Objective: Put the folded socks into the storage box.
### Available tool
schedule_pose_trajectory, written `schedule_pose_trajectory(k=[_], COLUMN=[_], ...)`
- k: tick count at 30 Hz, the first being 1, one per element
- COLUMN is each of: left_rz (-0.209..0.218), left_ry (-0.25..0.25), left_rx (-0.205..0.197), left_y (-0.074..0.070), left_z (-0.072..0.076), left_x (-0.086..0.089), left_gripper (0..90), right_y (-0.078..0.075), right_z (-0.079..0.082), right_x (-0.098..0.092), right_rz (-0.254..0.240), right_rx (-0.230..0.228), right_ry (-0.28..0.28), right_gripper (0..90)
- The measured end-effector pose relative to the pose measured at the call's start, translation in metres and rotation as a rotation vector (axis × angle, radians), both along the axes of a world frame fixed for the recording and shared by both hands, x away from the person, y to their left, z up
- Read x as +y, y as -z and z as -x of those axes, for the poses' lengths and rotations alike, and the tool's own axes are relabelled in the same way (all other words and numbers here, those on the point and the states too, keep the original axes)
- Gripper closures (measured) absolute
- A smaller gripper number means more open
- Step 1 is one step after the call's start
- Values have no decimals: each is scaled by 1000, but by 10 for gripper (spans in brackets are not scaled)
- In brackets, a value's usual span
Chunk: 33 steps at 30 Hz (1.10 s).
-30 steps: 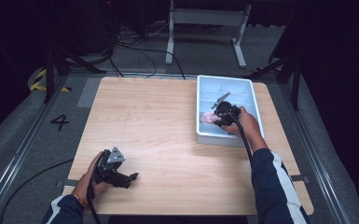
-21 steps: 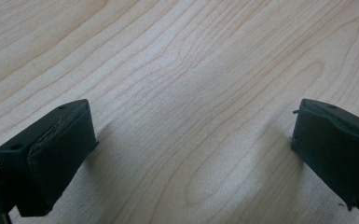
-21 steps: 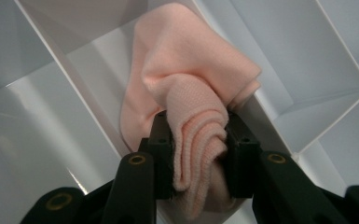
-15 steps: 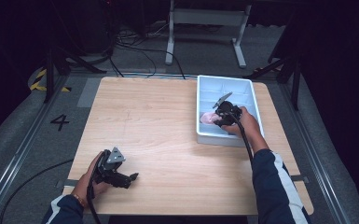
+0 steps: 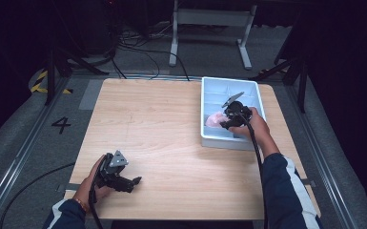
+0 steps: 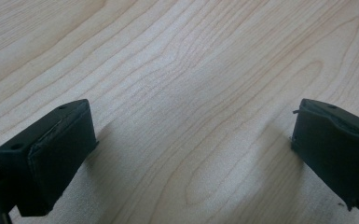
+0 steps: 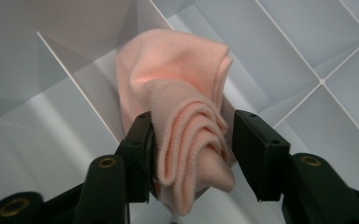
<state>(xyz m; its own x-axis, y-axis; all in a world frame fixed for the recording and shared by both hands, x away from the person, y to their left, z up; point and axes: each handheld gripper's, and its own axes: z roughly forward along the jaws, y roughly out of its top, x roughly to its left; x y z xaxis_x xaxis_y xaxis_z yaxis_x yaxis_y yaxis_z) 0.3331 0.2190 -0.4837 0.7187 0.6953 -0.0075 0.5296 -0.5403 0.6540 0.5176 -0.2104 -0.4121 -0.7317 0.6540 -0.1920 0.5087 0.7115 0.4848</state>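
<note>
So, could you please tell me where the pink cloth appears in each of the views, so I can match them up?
High view: the pink cloth lies right of centre, in the divided tray, just left of the right gripper.
Right gripper view: the cloth sits at centre, folded, between the jaws, which have just been opening.
Left gripper view: bare wooden table.
Shared landmark: the tray's white dividers.

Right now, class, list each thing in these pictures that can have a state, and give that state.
Pink cloth: folded, bunched, between the right jaws, over a divider.
Right gripper: jaws have just been opening, one pad off the cloth.
Left gripper: open, empty, over bare table.
Divided tray: upright on the table.
</note>
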Motion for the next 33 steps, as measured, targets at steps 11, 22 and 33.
schedule_pose_trajectory(k=[11,22,33], left_rz=[-2,0,-2], left_ry=[1,-1,1], left_rx=[0,2,2], left_y=[0,0,0], left_z=[0,0,0], left_x=[0,0,0], left_gripper=[0,0,0], right_y=[-8,-22,-32], right_z=[5,13,22], right_x=[-5,-6,-6], right_rz=[-65,-101,-122], right_rx=[-24,-68,-99], right_ry=[19,14,-16], right_gripper=[379,379,380])
